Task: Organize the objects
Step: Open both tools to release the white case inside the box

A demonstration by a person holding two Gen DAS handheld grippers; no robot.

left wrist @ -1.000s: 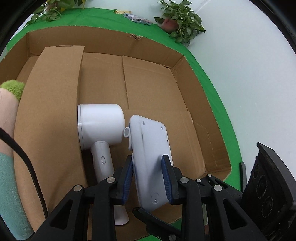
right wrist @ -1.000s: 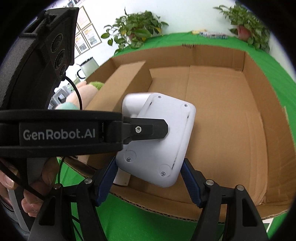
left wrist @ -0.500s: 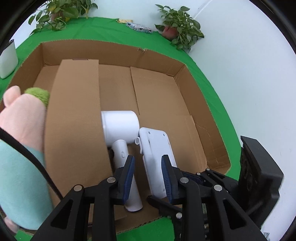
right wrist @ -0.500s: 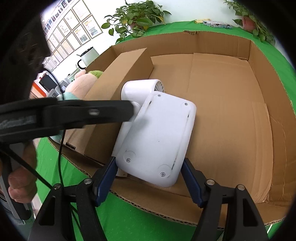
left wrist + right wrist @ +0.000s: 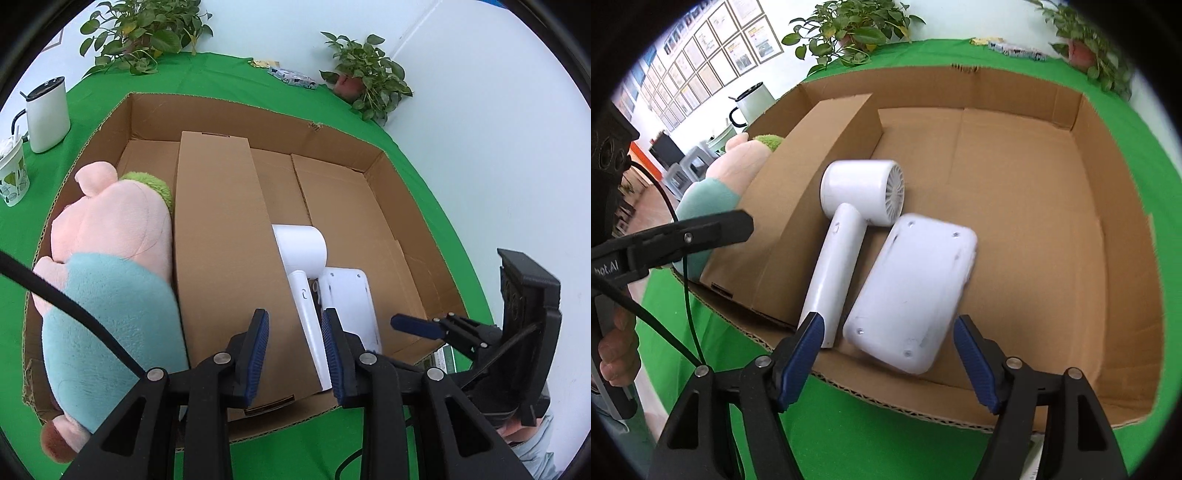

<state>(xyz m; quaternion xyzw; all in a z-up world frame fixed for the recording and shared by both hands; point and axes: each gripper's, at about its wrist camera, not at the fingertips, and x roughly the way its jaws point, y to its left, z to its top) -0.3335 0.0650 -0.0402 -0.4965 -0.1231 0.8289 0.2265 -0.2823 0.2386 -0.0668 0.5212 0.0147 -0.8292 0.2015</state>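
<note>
A flat white device [image 5: 912, 295] lies on the floor of an open cardboard box [image 5: 1115, 184], in the larger right-hand compartment, its near end at about 6 o'clock in the right wrist view. Beside it at 10 o'clock rests a white hair dryer [image 5: 857, 218], the handle running down toward the box's near wall; the two look to be touching or nearly so. A cardboard divider [image 5: 218, 236] stands at 9 o'clock of the dryer, and beyond it, in the left compartment, lies a pink plush toy [image 5: 110, 258] in a teal top.

The right gripper [image 5: 886, 354] straddles the device's near end, its jaws opening, blue pads clear of the white shell on both sides and holding nothing. The left gripper [image 5: 295, 354] hangs over the box's near wall, jaws drawn as close as they go and empty, though a gap shows between the pads.

The step in hand appears to be the release of the device into the box. The next move probably calls for lifting the right gripper straight clear without nudging device or dryer, then seeking another loose item on the green tablecloth [image 5: 849, 424].
</note>
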